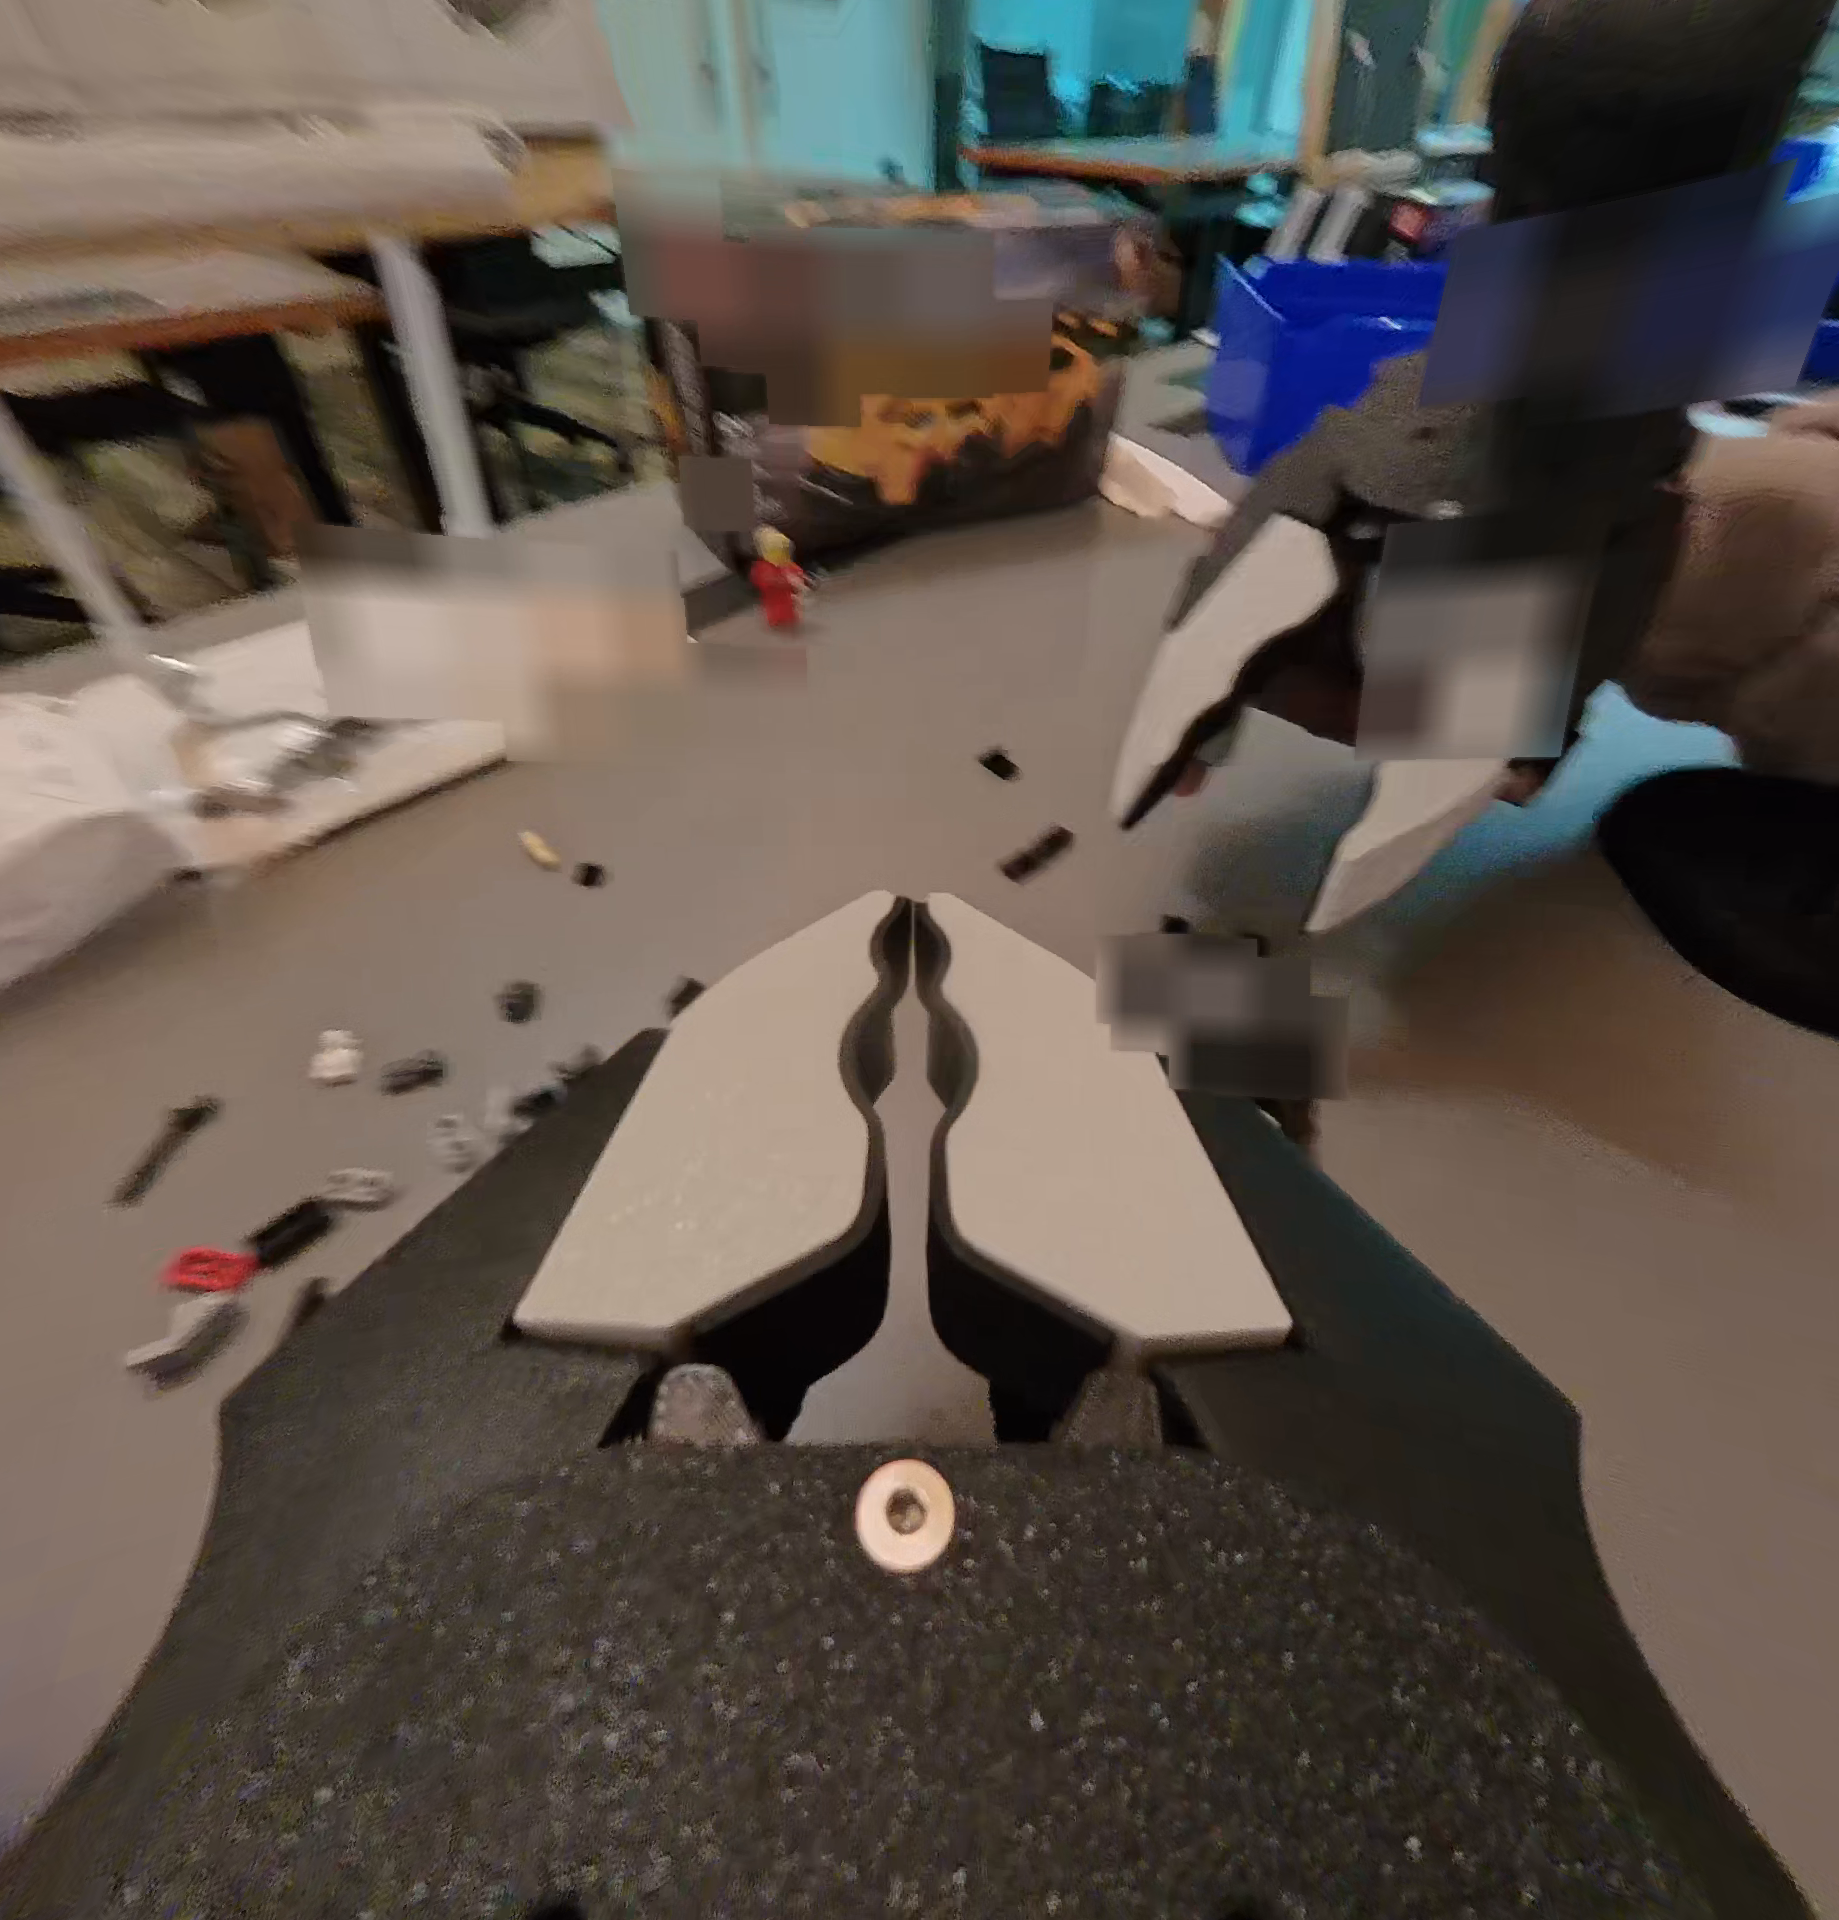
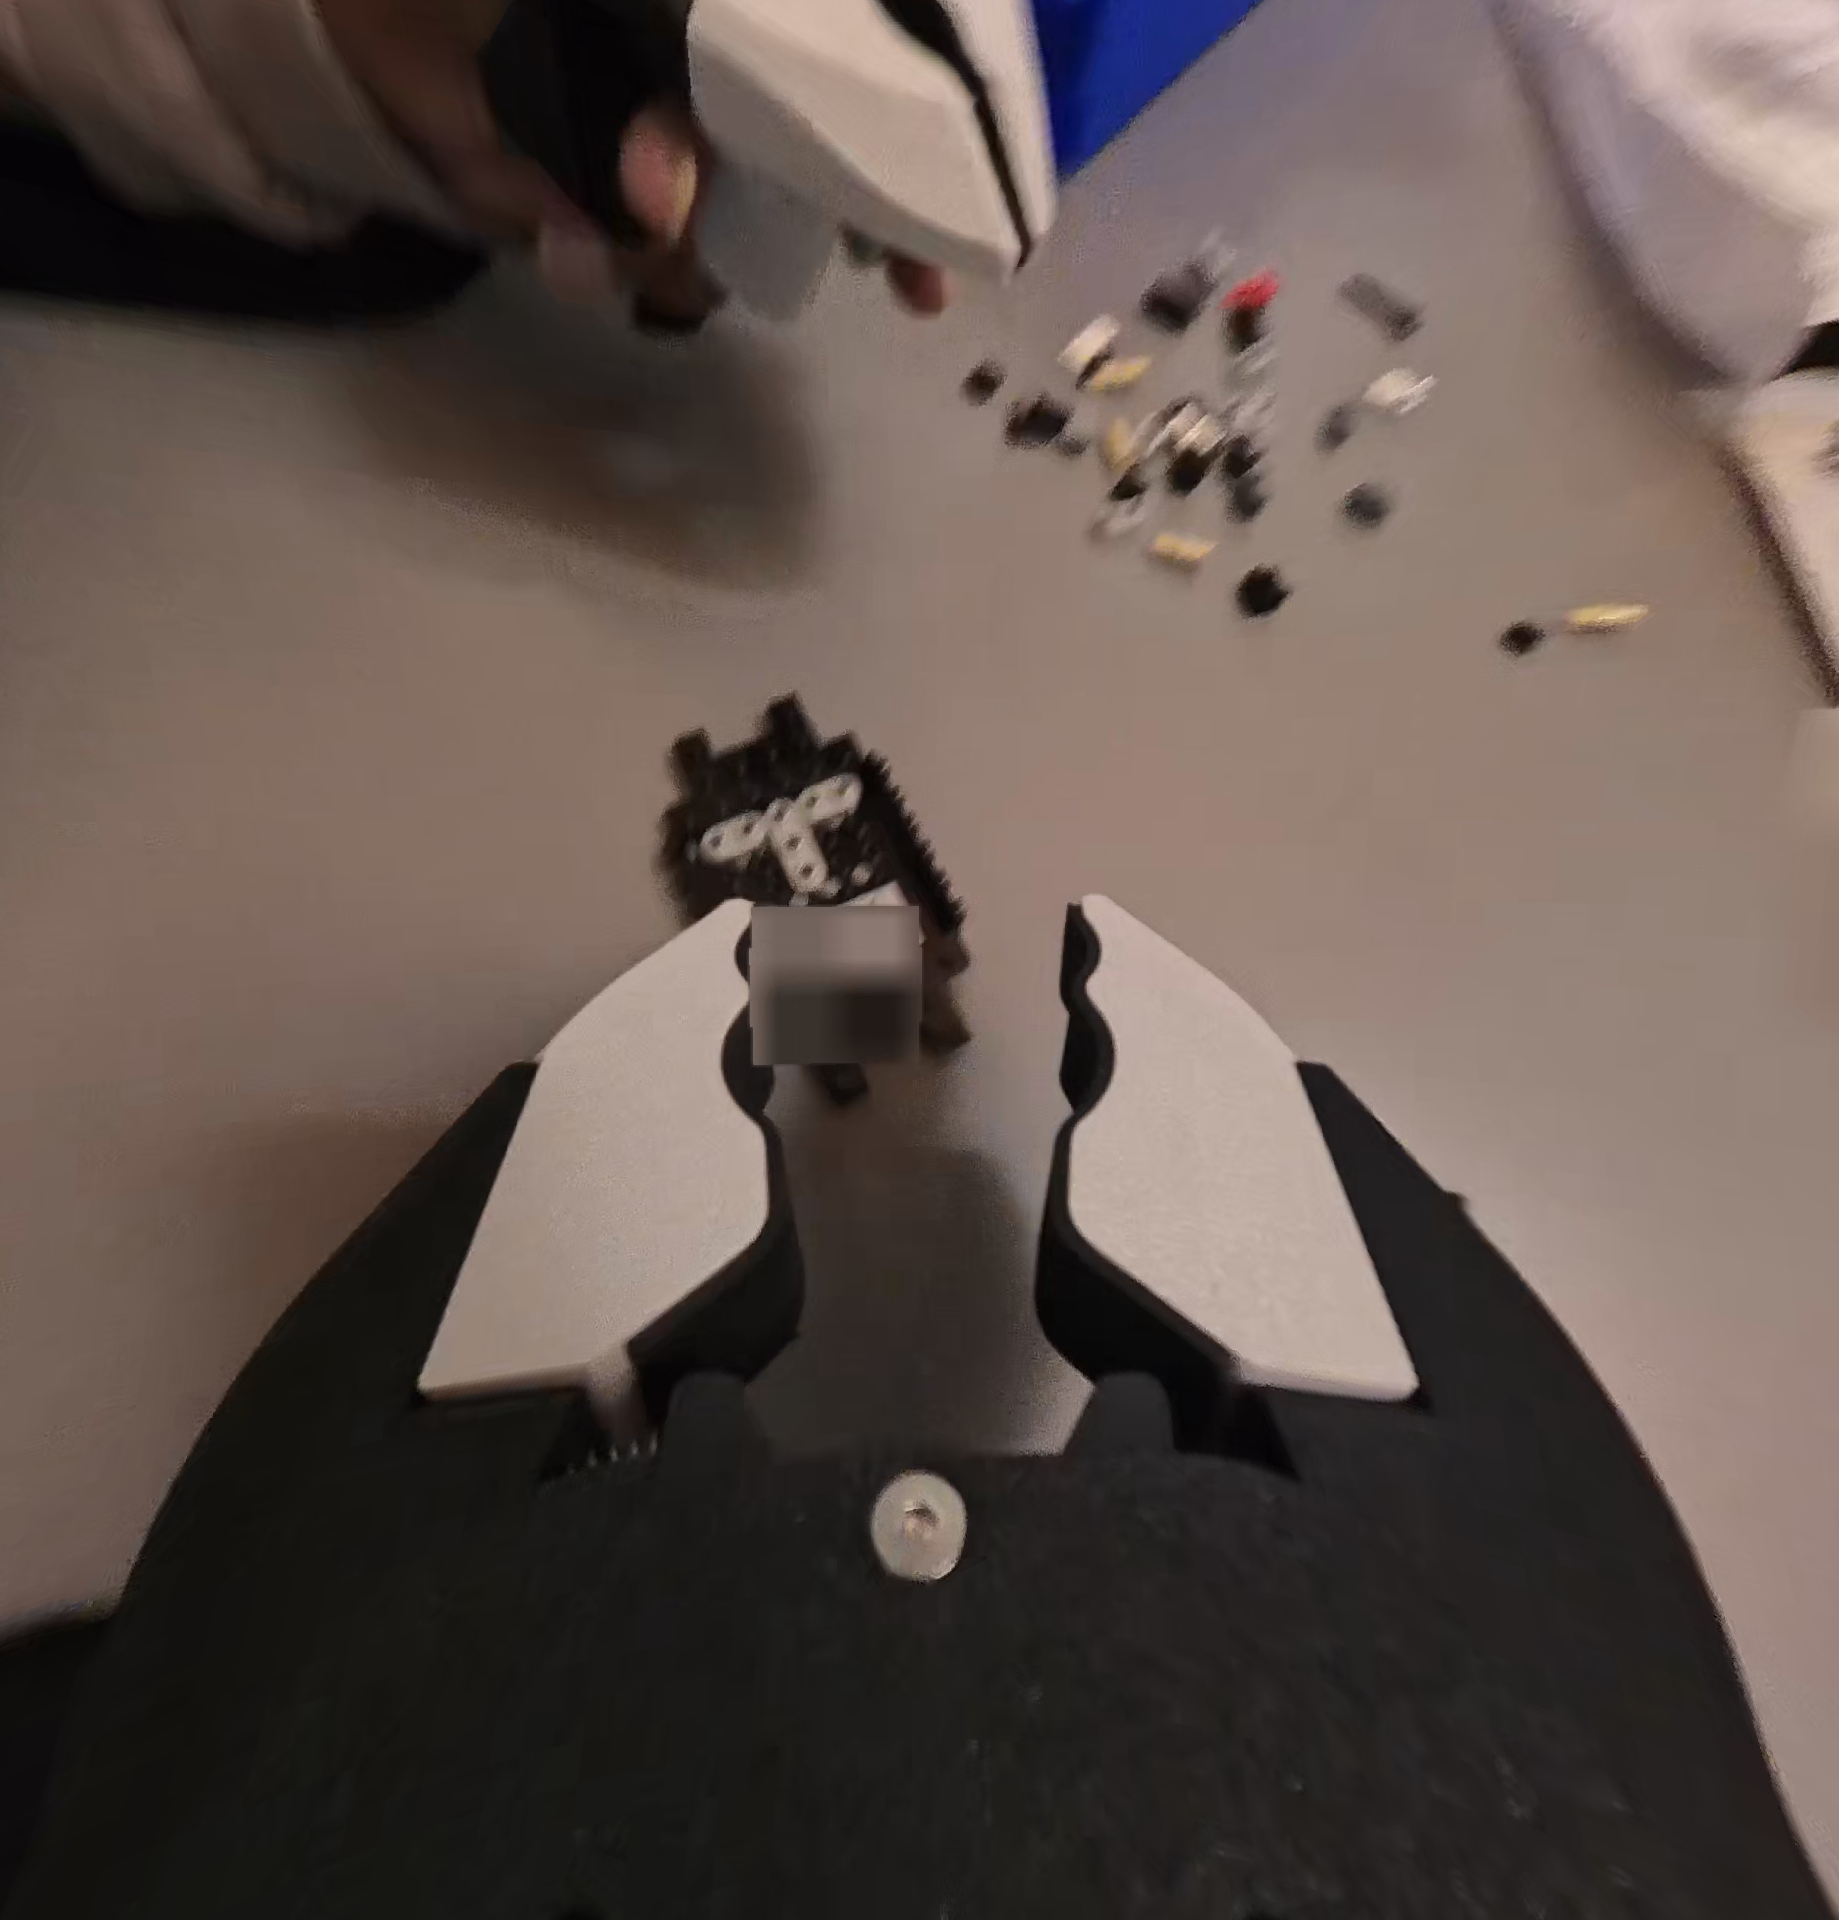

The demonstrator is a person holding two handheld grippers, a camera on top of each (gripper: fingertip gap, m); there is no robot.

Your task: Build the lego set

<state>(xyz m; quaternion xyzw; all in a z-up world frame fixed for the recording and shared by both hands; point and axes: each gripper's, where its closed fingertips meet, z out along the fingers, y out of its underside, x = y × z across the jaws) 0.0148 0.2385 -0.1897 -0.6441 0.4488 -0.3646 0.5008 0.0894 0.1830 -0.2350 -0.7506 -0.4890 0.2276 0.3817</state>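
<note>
The right claw (image 2: 904, 914) is hanging low over the flat grey bench (image 2: 323, 831) with its two fingers spread wide and nothing between them. Just in front of it, the small black toy-brick build with a white T-shaped piece on top (image 2: 790, 831) is sitting on the bench, partly between the fingertips. One finger is looking very near it, but blur is hiding whether they are touching.

The left claw (image 1: 910, 902) is squeezed tight with nothing in it, and it is hovering near the loose little black, white, tan and red toy bricks (image 2: 1195, 436) scattered on the bench.

I think the step in hand is getting hold of the build. Next, the right claw is needing to slide around it and squeeze gently so no bricks pop off
</note>
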